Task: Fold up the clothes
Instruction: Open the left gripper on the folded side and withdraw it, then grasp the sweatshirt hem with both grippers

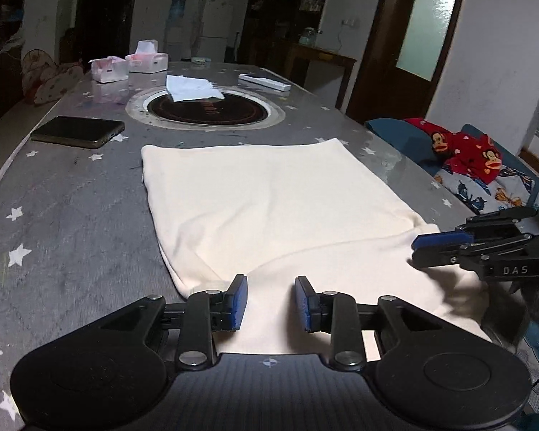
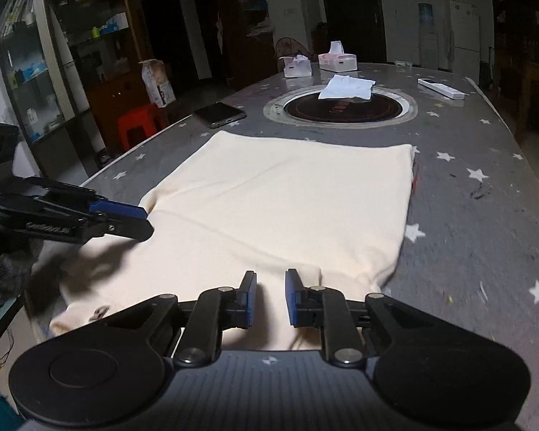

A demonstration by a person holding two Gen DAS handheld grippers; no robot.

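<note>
The cream garment [image 1: 269, 194] is lying part-folded while both grippers, left gripper [image 1: 271, 303] and right gripper [image 2: 270, 298], are hovering narrowly parted, holding nothing.

Two tissue boxes [image 1: 109, 69] [image 1: 146, 58], one phone [image 1: 77, 131].

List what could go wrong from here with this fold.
1. The left gripper and right gripper both stand open over the near edge of the cream garment; closing unevenly might catch one layer only and skew the fold.
2. The near edge hangs off the table, so a loose pinch may let it slide down.
3. Carrying the fold far forward could sweep the phone or the white cloth beyond.
</note>
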